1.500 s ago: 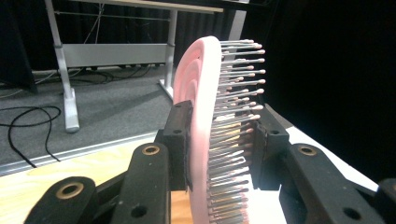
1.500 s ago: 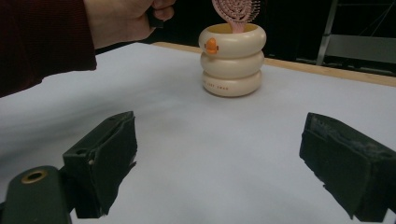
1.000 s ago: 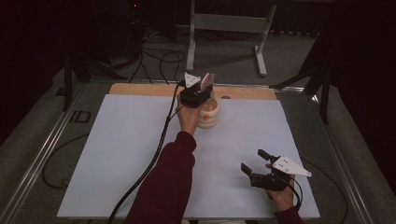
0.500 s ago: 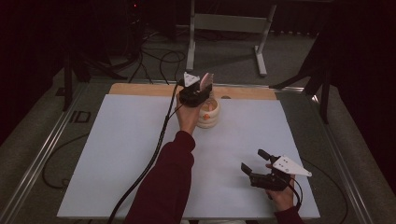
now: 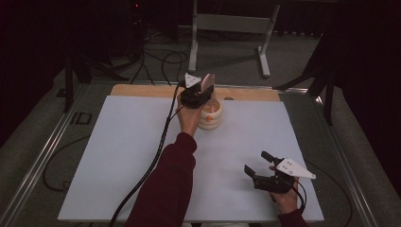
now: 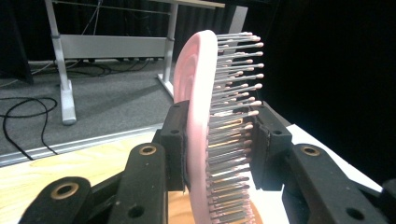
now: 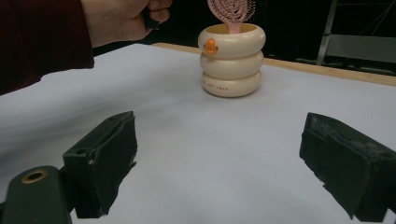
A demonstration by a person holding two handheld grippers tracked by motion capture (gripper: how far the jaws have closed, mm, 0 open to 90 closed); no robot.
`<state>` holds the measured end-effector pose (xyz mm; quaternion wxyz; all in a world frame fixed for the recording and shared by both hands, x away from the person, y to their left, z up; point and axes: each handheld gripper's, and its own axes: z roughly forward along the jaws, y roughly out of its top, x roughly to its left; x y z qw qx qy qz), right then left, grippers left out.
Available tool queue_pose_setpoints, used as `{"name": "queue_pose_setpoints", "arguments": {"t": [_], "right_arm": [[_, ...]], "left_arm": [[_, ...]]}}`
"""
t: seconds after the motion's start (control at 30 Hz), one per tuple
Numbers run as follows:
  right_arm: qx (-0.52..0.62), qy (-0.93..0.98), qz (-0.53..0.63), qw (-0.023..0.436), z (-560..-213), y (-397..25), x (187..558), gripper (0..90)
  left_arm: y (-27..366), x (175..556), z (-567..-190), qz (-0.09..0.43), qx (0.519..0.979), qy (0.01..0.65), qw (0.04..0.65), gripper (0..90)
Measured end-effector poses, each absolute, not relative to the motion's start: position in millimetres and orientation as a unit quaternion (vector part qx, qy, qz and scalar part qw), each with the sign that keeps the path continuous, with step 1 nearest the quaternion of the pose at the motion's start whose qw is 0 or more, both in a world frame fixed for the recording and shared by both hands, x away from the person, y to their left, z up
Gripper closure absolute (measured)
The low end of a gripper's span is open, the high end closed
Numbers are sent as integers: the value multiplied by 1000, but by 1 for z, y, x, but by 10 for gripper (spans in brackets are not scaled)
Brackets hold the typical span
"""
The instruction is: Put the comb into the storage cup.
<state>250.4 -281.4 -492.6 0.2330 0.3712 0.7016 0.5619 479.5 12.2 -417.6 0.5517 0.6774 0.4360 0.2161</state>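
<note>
Up close, brush [image 6: 210, 130] bristles between claw pads

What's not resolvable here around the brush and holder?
- Pink brush handle end: right gripper view, hidden inside the cream holder.
- Holder interior: high view, blocked by left tongs.
- Small print on holder's base ring: right gripper view, too small.
- Brush lower bristles: left gripper view, cut off by bottom edge.

Bare white table [image 5: 123, 156] all around the cream holder [image 5: 211, 116]
</note>
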Motion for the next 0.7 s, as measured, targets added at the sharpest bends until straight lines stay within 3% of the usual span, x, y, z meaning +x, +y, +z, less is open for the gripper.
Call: {"name": "queue_pose_setpoints", "arguments": {"t": [0.7], "right_arm": [[371, 701, 562, 233, -493, -282, 250, 108]], "left_arm": [[18, 481, -419, 218, 678, 441, 546, 624]]}}
